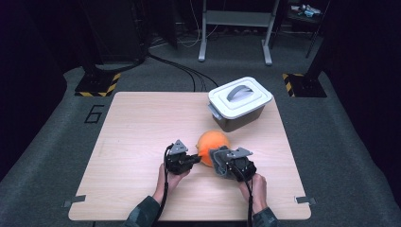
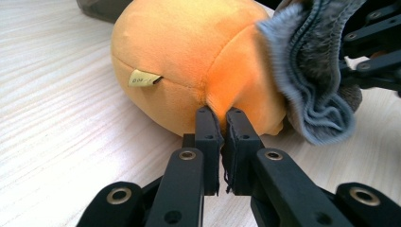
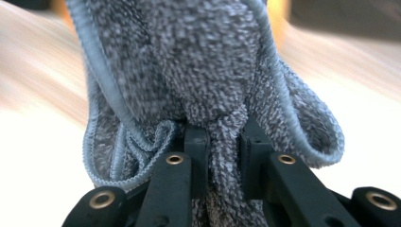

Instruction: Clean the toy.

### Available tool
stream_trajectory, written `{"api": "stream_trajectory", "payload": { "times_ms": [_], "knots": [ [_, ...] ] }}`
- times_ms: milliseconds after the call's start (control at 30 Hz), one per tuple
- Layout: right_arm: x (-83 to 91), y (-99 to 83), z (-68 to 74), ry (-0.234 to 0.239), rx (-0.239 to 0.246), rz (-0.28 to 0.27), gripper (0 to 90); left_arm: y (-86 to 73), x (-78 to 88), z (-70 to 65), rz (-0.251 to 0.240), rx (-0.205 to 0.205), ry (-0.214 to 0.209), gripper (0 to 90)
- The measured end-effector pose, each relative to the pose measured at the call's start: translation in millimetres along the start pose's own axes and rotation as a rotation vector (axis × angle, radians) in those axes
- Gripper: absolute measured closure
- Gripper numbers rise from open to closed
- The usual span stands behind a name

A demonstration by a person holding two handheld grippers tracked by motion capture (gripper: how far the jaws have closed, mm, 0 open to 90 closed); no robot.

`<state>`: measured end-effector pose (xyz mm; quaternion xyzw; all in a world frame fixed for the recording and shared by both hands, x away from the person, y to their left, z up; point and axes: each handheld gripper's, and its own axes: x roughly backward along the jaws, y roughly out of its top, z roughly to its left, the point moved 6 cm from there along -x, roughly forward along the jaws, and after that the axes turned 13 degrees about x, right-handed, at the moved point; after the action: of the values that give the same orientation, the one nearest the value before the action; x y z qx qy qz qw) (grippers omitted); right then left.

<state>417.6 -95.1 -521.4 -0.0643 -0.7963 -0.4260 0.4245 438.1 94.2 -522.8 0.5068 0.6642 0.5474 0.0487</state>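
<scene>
In the high view the person's two hands come in nearest the camera at the bottom edge, the left gripper [image 1: 193, 158] and the right gripper [image 1: 218, 162] meeting on the wooden counter [image 1: 137, 142] at an orange plush toy [image 1: 211, 143] that lies near its middle, while a grey bin with a white handled lid [image 1: 239, 100] stands well apart near the far right corner. In the left gripper view its fingers [image 2: 208, 130] are pinched shut on a fold of the orange plush toy [image 2: 189, 61], which rests on the counter [image 2: 52, 123], with a grey cloth [image 2: 312, 80] pressed against the toy's right side. In the right gripper view the fingers [image 3: 196, 142] clamp a bunched fold of the grey cloth [image 3: 189, 61], which drapes over them
</scene>
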Motion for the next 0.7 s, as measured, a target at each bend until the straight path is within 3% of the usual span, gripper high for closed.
{"api": "stream_trajectory", "payload": {
  "times_ms": [67,167,233,467,500,700],
  "knots": [
    [-6.2,-13.3,-11.0,-0.014,-0.025,0.035,77.1,-1.2,0.4,1.2,0.000,0.006,-0.007,85.0],
    [-2.6,-14.4,-12.9,-0.014,-0.048,0.023,77.1,-2.7,0.6,1.4,0.003,0.017,-0.020,84.9],
    [-0.3,-12.1,-13.4,-0.017,-0.035,0.011,77.0,-2.4,1.0,1.4,0.005,0.008,-0.017,84.9],
    [26.5,17.4,-6.6,-0.001,-0.008,-0.101,77.1,-3.0,0.9,0.4,0.007,0.013,-0.017,84.8],
    [32.0,29.5,1.3,0.014,0.011,-0.134,77.0,-2.7,-0.1,-2.0,0.003,0.013,-0.016,84.8],
    [27.0,55.0,19.4,0.058,0.075,-0.165,76.9,-1.8,-0.3,-2.9,0.013,-0.008,-0.014,84.9]
  ]
}}
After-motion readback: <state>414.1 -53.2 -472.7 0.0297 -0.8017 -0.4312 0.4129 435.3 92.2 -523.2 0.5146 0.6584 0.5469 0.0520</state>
